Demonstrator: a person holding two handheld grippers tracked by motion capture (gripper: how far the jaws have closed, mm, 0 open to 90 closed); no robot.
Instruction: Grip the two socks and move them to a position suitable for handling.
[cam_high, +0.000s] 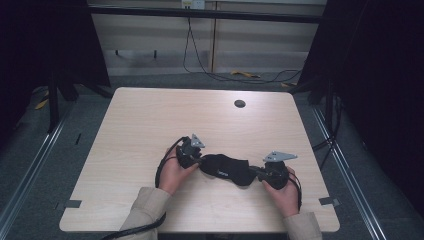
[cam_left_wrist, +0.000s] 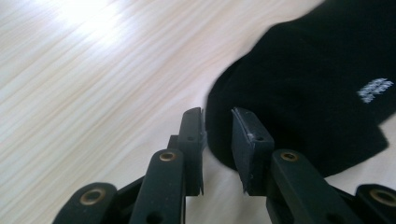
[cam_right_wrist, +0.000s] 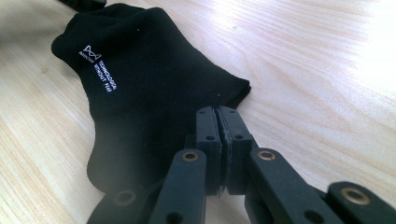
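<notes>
A pale wood-grain table (cam_high: 150, 130) with rounded corners fills the middle of the high view, standing on grey carpet between two metal floor rails. A round dark cable grommet (cam_high: 240, 104) is set into the tabletop toward 1 o'clock. Beyond the far edge, black cables (cam_high: 200, 60) hang down a beige panelled wall and loop over the floor, with dark curtains at either side.

The black knitted sock with small white lettering (cam_high: 227, 168) lies flat toward 6 o'clock on the table, stretched between both hands, with bare tabletop all round it.

The left gripper (cam_left_wrist: 218, 135) sits at the sock's 9 o'clock end; its jaws stand a narrow gap apart, the sock's rounded edge showing in the gap, the pads not pressing on it. The right gripper (cam_right_wrist: 218, 140), at the sock's 3 o'clock end, has its jaws pressed together, seemingly pinching the sock's edge.
</notes>
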